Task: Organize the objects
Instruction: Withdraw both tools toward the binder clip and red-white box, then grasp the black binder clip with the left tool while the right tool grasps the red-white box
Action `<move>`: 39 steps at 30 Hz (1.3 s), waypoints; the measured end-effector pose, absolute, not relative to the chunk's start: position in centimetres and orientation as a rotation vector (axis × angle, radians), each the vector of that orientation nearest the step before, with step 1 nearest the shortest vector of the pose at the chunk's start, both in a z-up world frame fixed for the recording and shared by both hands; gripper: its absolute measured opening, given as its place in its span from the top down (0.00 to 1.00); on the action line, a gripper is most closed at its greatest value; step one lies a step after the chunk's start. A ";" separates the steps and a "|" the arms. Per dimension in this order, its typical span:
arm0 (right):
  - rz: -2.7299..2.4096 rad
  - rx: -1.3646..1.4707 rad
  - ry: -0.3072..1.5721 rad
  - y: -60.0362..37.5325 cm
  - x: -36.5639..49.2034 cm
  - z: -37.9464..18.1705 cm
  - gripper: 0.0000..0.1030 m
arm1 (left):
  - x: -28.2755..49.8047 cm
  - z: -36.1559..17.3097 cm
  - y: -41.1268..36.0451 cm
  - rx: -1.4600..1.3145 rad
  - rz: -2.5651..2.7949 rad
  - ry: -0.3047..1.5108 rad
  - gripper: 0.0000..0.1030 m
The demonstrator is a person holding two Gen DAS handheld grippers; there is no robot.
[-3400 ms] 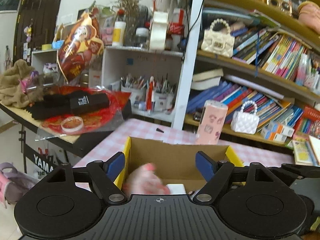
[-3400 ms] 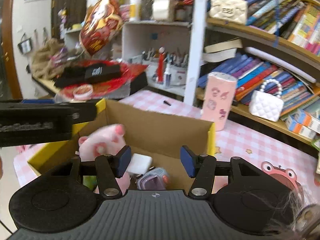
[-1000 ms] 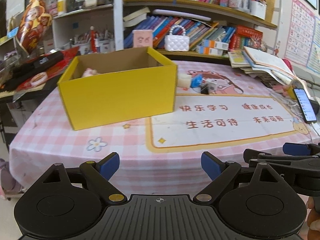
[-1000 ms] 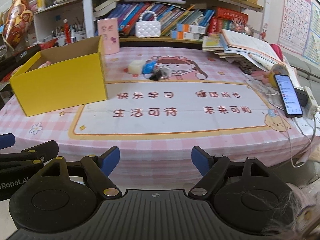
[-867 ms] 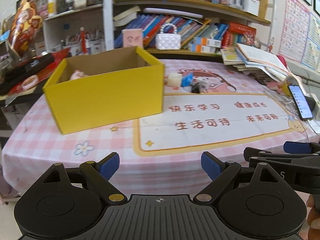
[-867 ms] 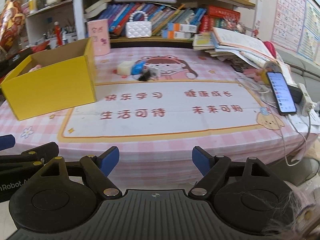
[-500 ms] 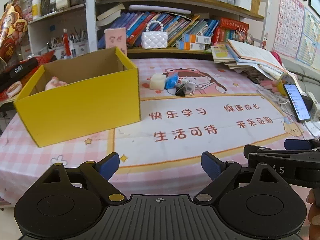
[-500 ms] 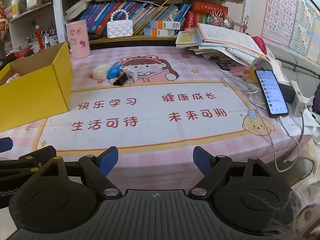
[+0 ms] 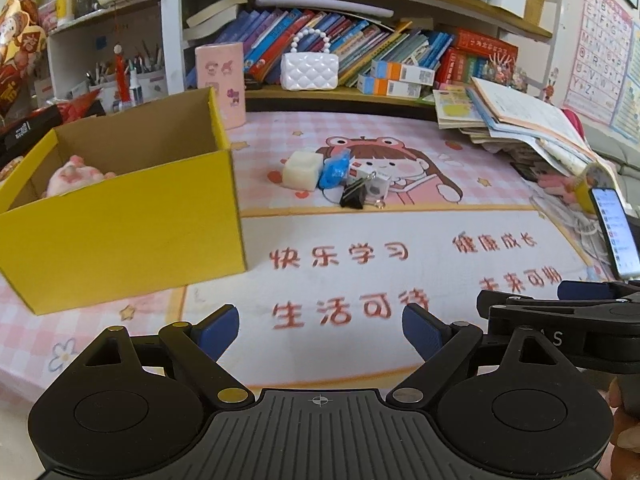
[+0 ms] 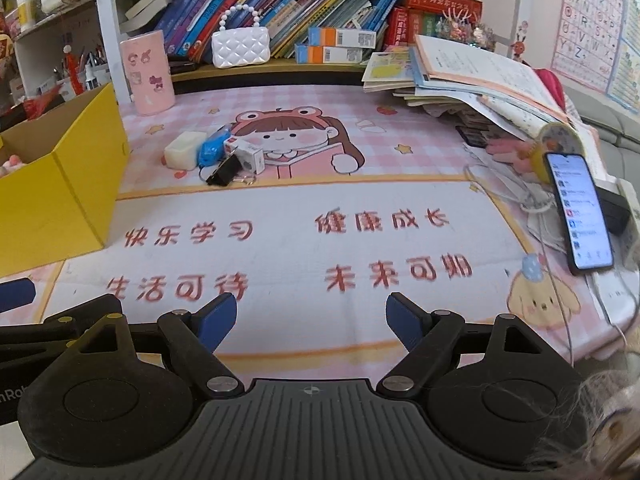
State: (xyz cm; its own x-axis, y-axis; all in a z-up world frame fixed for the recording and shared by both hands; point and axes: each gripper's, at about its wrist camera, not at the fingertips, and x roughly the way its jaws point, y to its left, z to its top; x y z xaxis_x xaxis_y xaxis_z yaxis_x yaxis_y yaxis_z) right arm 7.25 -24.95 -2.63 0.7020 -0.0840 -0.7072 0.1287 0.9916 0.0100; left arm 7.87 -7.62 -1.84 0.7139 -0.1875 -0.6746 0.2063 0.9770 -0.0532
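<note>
- I am between picks, judging by my empty tools; my left gripper (image 9: 320, 326) and right gripper (image 10: 310, 312) both stand wide apart with nothing between the pads, over the near part of the table mat (image 10: 360, 240).
- The yellow box (image 9: 120, 216) sits at the left with a pink plush (image 9: 74, 176) inside; the loose cluster lies well apart ahead: white block (image 9: 302, 170), blue wrapper (image 9: 334, 172), binder clip (image 9: 354, 196), small white box (image 10: 250, 156).
- Next, probably, I reach forward to that cluster and close on one piece.
- The box wall hides the rest of its contents; the wrapper's nature I cannot make out.

Both wrist views look obliquely down from the worktop's (image 9: 360, 240) near edge toward the bookshelf (image 10: 320, 64), sharing the cluttered middle
</note>
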 end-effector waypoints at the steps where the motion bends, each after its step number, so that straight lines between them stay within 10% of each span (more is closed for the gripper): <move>1: -0.114 0.062 0.783 -25.4 7.8 -2.7 0.22 | 8.3 -1.9 -7.9 0.023 -0.214 0.745 0.12; 15: -0.088 0.097 0.709 -30.6 15.3 -1.4 0.30 | 14.3 -1.1 -12.9 0.035 -0.168 0.702 0.15; 23: -0.075 0.095 0.687 -31.9 18.8 -0.6 0.31 | 19.7 -2.7 -15.5 0.076 -0.168 0.695 0.51; 35: -0.066 0.099 0.709 -33.9 21.0 -0.5 0.30 | 24.5 -5.7 -18.7 0.190 -0.136 0.722 0.64; 39: -0.065 0.103 0.720 -34.3 21.4 -0.7 0.28 | 25.0 -6.2 -18.7 0.201 -0.134 0.722 0.88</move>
